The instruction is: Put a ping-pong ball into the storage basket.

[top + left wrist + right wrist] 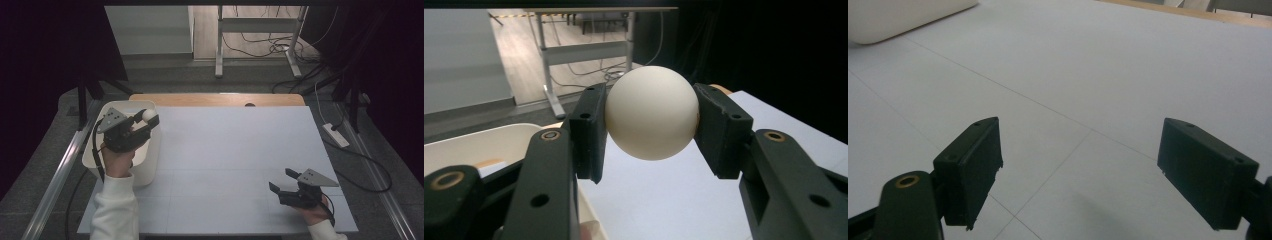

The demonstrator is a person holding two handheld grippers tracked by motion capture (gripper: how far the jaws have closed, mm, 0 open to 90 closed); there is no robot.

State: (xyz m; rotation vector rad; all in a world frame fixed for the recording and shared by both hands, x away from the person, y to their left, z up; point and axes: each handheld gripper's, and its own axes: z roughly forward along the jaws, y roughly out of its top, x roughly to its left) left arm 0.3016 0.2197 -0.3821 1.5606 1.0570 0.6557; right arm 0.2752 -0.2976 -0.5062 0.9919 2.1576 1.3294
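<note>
A white ball [651, 112] is clamped between the two black pads of my left gripper [649, 132]. From above, the left gripper [148, 118] holds the ball [149, 114] over the right rim of a white bin [100, 127] at the table's left side. My right gripper [281, 181] rests low near the front right of the white table sheet [235, 150], its jaws wide apart. Nothing lies between the right gripper [1080, 172] jaws, just bare sheet below.
The bin's corner [893, 17] lies far off across the sheet in the right gripper view. A wooden table edge [215, 99] runs along the back. Beyond it stand a metal desk frame [260, 35] and floor cables [350, 150].
</note>
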